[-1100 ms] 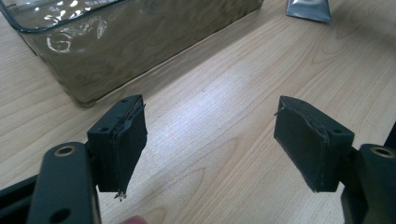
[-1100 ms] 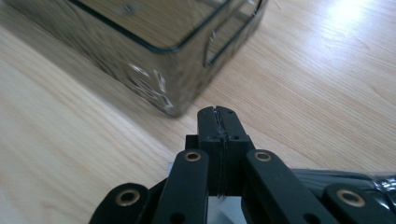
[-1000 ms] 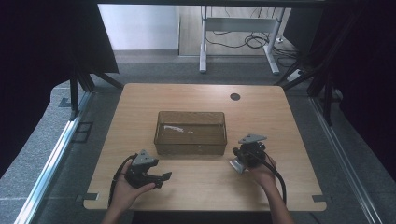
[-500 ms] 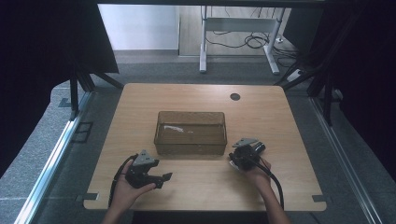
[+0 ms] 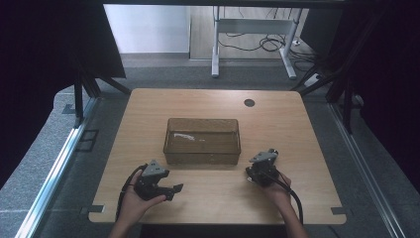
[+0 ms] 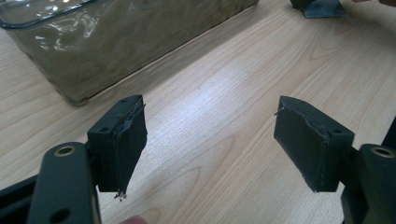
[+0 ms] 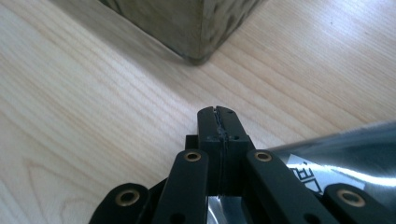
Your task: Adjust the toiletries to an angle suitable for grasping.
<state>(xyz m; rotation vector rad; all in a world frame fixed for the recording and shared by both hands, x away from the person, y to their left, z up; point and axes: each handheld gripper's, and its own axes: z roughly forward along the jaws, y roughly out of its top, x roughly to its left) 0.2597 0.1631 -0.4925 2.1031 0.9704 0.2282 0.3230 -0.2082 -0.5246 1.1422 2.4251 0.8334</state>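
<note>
A clear brownish container (image 5: pixel 203 156) stands mid-table with a small white item (image 5: pixel 182 136) lying inside. My left gripper (image 5: pixel 176 189) rests near the front edge, left of centre. Its jaws are wide open with nothing between them (image 6: pixel 210 135), and the container's wall (image 6: pixel 116 42) is ahead of them. My right gripper (image 5: pixel 251 173) sits off the container's front right corner (image 7: pixel 187 23), jaws shut (image 7: pixel 219 114). A shiny silver packet (image 7: pixel 336 158) with a printed label lies under its right side. I cannot tell whether the jaws pinch it.
The wooden table (image 5: pixel 297 129) has a small black hole (image 5: pixel 249 102) at the back right. A white desk frame and cables (image 5: pixel 252 29) stand on the floor beyond. Part of the right gripper (image 6: pixel 320 7) shows at the top of the left gripper view.
My right gripper has drawn back from beside the container toward the front edge. The left gripper has barely moved.
</note>
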